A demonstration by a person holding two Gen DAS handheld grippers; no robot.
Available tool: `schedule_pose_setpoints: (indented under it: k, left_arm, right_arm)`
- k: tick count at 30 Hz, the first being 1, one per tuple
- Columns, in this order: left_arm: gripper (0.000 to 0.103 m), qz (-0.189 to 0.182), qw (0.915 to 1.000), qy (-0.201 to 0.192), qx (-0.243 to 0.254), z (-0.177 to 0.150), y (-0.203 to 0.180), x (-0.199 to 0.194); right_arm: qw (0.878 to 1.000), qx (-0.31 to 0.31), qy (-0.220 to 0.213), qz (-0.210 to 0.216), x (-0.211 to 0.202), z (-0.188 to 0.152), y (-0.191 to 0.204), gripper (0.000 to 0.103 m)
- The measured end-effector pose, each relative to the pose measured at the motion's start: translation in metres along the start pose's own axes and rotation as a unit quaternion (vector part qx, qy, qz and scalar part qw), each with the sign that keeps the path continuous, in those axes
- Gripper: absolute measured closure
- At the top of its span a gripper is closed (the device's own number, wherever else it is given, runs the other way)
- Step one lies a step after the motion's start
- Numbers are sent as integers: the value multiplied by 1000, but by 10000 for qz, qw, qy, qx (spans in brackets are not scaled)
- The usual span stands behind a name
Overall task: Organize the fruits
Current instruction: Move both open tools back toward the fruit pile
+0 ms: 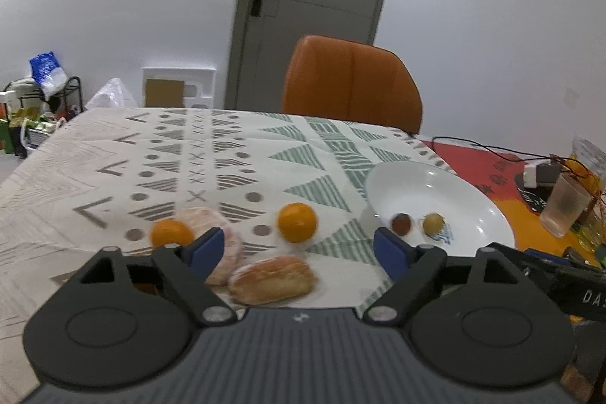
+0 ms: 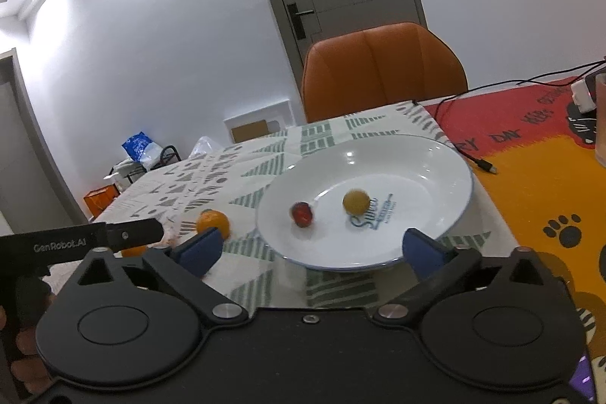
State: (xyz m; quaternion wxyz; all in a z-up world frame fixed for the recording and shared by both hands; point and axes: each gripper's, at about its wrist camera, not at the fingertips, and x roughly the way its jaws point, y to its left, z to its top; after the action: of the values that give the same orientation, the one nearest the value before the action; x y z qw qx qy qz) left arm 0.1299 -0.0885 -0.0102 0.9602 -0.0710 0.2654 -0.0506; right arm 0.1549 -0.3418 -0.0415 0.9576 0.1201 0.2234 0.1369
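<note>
A white plate [image 1: 473, 199] [image 2: 447, 158] on the patterned tablecloth holds a small red fruit [image 1: 400, 223] [image 2: 302, 213] and a small yellow fruit [image 1: 433, 223] [image 2: 356, 201]. Two oranges lie left of the plate: one [image 1: 297, 222] [image 2: 213, 223] nearer it, one [image 1: 171, 233] further left. Two bread rolls [image 1: 272, 278] [image 1: 212, 226] lie in front of them. My left gripper [image 1: 299, 252] is open and empty, just above the rolls. My right gripper [image 2: 312, 250] is open and empty at the plate's near rim.
An orange chair [image 1: 352, 82] [image 2: 382, 67] stands behind the table. At the right, on a red and orange mat [image 2: 530, 154], are a cable [image 2: 469, 150], a charger [image 1: 538, 173] and plastic cups [image 1: 566, 205]. The left gripper's body [image 2: 75, 239] shows in the right wrist view.
</note>
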Motion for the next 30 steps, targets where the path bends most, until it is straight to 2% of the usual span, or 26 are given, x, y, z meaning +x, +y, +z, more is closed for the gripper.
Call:
schedule_pose_setpoints:
  k: [5,15,19,30]
  left_arm:
    - [12,118,9997,-155,-140,-3,15,-15]
    - [6,554,9973,-434,-228,-6,45,-45]
    - [6,591,9969,-348,-388,-7,62,-53]
    - [6,705,9963,-262,-416,-11,86,-70]
  right_arm:
    - [10000,-67,32,-38,-1,-2,12,0]
    - [9994,-293,88,180,-1,-9,43,0]
    - [9988,-351,173,311,1,-11,56,0]
    - [9952,-659,309,655,6,-15,84,0]
